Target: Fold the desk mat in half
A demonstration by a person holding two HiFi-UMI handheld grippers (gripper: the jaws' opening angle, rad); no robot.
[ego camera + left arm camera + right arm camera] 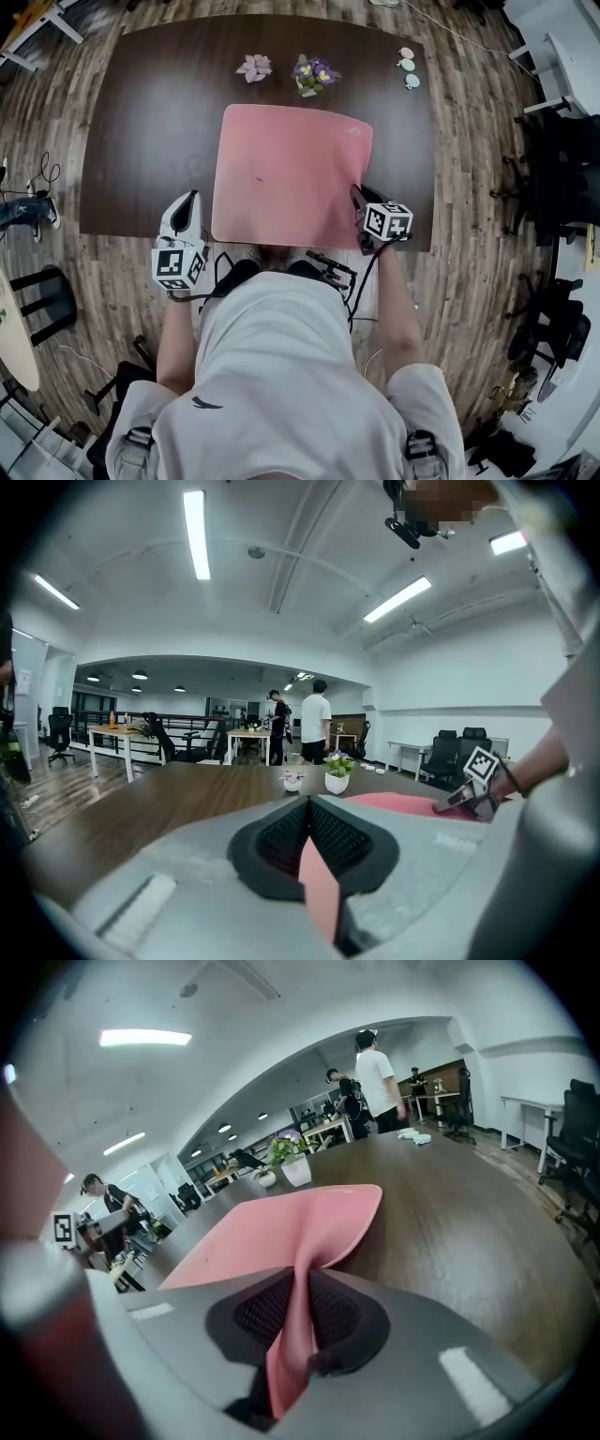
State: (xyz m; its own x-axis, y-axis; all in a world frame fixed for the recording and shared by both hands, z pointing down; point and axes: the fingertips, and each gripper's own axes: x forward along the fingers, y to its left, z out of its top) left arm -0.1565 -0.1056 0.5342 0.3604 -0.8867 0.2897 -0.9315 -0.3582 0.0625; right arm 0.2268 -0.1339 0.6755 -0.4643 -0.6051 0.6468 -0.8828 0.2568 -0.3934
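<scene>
Between ribbed pads (258,1316) of the right claw (298,1318), the thin pink mat (272,1232) puckers.

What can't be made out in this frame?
- Head view: small round items far right on the table, too small to identify.
- Head view: corner mark on the desk mat, too small to read.
- Left gripper view: the left claw body hides most of the gripped mat edge.
</scene>
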